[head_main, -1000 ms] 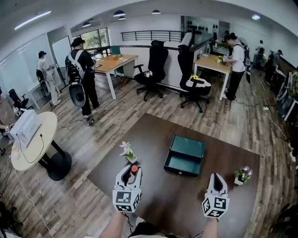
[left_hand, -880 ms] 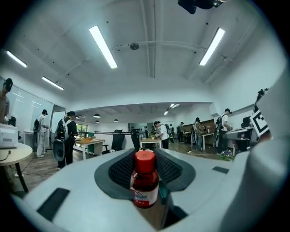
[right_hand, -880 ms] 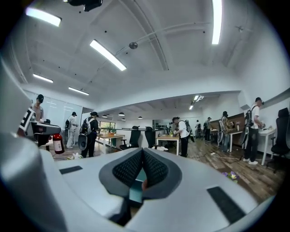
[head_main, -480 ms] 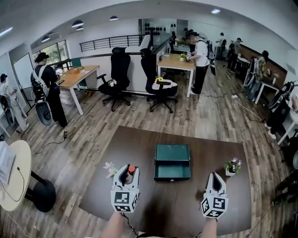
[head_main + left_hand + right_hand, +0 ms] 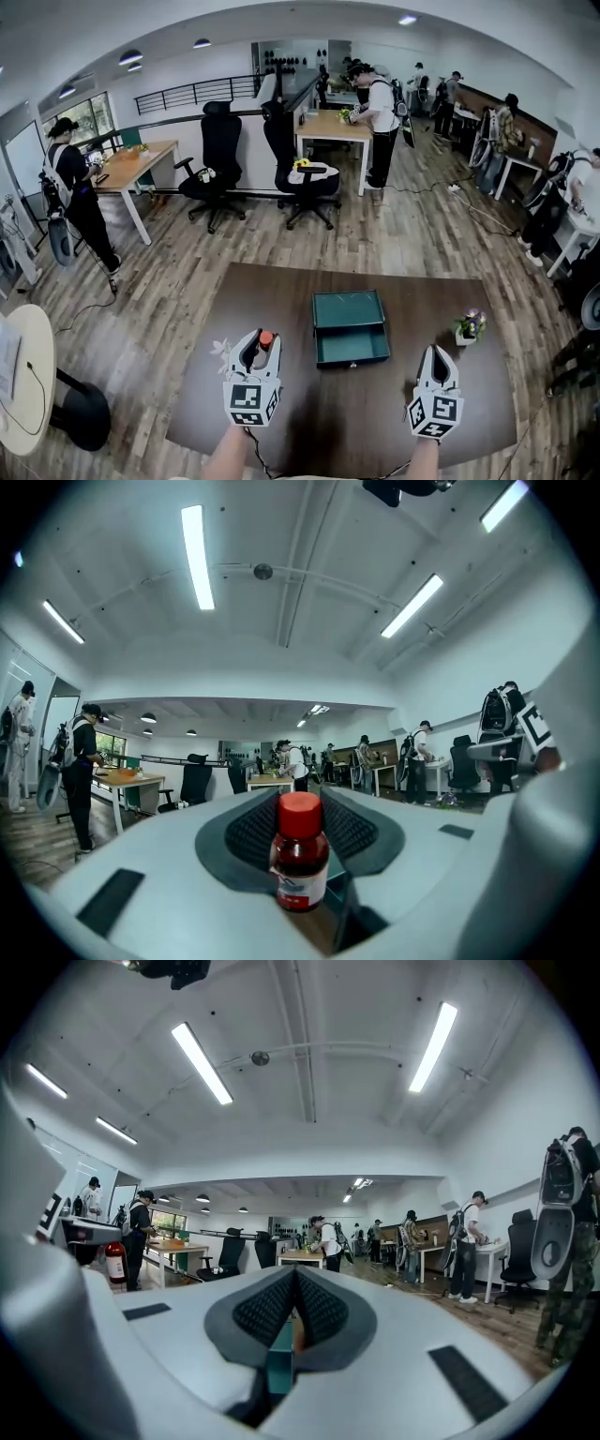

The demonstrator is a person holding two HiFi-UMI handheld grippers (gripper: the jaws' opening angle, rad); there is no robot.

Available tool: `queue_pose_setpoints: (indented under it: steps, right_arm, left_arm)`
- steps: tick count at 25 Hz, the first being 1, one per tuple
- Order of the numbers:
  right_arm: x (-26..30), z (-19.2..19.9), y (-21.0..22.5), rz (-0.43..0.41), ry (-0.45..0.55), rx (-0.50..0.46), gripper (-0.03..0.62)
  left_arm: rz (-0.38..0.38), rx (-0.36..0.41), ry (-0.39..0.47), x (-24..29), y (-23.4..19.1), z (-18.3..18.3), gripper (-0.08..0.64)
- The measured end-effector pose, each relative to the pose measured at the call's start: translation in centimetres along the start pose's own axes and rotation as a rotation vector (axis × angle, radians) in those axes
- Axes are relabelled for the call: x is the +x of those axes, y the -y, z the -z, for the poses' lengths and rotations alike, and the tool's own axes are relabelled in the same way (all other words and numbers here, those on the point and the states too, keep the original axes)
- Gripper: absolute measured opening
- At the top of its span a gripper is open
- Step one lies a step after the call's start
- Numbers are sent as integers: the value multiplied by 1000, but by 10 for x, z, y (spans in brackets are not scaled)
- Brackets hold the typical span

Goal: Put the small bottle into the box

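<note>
Red-capped and upright, the small bottle [image 5: 300,850] is clamped between the dark ribbed pads of the left gripper [image 5: 258,343], which holds it above the near-left part of the brown table [image 5: 309,427]; bottle and gripper are left of the open teal box [image 5: 350,328] at the table's middle and do not touch it. The right gripper [image 5: 434,354] hangs over the near-right part of the table, its fingers closed together with nothing between them. One small flower pot [image 5: 222,350] stands just left of the left gripper, and another [image 5: 468,326] stands right of the box.
</note>
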State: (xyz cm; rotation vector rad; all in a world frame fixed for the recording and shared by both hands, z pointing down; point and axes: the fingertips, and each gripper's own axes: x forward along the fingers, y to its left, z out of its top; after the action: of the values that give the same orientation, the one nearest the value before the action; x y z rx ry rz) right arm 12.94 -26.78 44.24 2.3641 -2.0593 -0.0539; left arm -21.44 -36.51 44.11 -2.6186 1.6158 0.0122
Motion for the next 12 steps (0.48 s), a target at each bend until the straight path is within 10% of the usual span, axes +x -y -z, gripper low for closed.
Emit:
queue_pose_setpoints:
  steps: [12]
  right_arm:
    - [7, 8, 9, 24, -22, -11, 2]
  left_arm:
    - [32, -18, -10, 23, 1, 12, 141]
